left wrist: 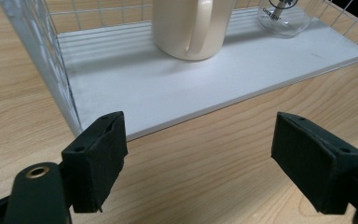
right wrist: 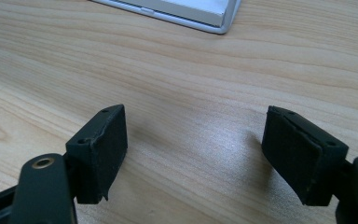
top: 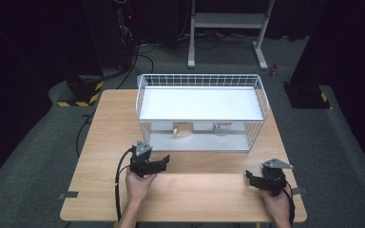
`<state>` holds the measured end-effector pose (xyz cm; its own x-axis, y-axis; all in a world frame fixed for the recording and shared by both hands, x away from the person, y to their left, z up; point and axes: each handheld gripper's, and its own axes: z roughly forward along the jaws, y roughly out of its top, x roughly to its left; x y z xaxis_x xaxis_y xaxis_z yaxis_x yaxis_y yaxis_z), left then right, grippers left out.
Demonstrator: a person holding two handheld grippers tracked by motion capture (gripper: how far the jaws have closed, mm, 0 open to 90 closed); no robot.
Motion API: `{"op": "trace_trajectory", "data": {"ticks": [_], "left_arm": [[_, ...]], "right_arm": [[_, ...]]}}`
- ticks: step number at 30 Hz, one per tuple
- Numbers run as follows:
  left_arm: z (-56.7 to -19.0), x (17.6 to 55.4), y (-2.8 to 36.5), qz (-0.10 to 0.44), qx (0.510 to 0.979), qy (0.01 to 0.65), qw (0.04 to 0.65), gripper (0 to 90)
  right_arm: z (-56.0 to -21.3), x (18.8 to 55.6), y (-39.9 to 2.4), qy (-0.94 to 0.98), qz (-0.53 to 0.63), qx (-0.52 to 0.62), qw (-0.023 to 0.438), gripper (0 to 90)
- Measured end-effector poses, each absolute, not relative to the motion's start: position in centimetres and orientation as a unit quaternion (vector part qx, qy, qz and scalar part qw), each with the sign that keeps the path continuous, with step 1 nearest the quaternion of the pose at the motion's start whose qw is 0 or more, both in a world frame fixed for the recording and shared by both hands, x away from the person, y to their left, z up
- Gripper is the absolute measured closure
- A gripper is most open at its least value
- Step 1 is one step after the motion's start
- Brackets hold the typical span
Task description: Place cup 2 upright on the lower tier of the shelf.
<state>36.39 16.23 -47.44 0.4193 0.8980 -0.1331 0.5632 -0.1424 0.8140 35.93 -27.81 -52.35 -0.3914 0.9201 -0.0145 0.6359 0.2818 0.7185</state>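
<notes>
A white wire rack stands on the far half of the wooden table. On its lower shelf a cream mug stands upright, its handle toward me in the left gripper view. To its right is a clear glass. My left gripper sits just in front of the shelf, pointing at the mug, open and holding nothing. My right gripper rests near the table's front right, open over bare wood.
The rack's upper shelf covers the mug and glass from above. A corner of the lower shelf lies ahead of the right gripper. Beyond the table are a white stand, cables and dark floor.
</notes>
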Motion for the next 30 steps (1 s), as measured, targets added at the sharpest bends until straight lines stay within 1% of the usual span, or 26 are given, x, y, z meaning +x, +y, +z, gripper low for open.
{"op": "trace_trajectory", "data": {"ticks": [30], "left_arm": [[-47.5,34.6,19.0,0.203,0.712,0.519,0.427,17.6]], "right_arm": [[-52.3,35.9,-27.8,0.77,0.322,0.506,0.221,22.3]]}}
